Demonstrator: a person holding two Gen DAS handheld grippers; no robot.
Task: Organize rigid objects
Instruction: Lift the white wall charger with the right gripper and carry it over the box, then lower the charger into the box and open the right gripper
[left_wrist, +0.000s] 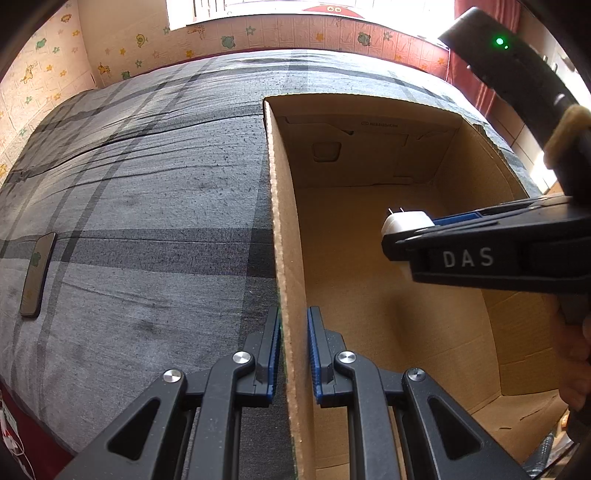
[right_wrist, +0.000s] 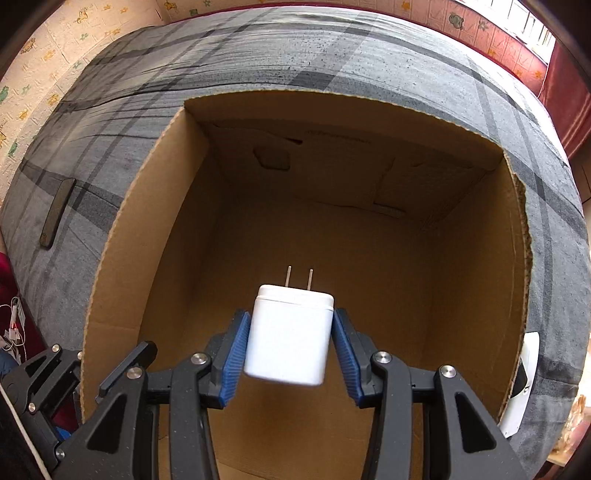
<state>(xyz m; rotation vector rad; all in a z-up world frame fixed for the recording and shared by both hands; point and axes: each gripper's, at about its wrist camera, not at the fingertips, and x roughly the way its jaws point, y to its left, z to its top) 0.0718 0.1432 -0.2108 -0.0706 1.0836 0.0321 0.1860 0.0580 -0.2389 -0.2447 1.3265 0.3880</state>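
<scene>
Right wrist view: the right gripper (right_wrist: 290, 350) was clamped on a white charger (right_wrist: 290, 338), held up over the inside of the cardboard box (right_wrist: 122, 280).
Charger pointing: its two metal prongs (right_wrist: 299, 278) aimed straight ahead, away from the camera toward the box's far wall, so the long axis ran along the fingers.
Charger look: smooth glossy plastic, a blocky cube with rounded corners.
Pads: ribbed blue rubber (right_wrist: 233, 358) pressed on both sides of it.
Left gripper (left_wrist: 293, 354): jaws straddled the box's left wall (left_wrist: 286, 258), one finger inside and one outside, and I couldn't tell if they were actually pinching it.
Box: plain brown corrugated card, open top.
Underneath: a grey plaid bedsheet (left_wrist: 147, 206), kinda fuzzy and wrinkled.
Off to the left: a flat dark phone (left_wrist: 37, 275) lay on the sheet, well apart from the box.
</scene>
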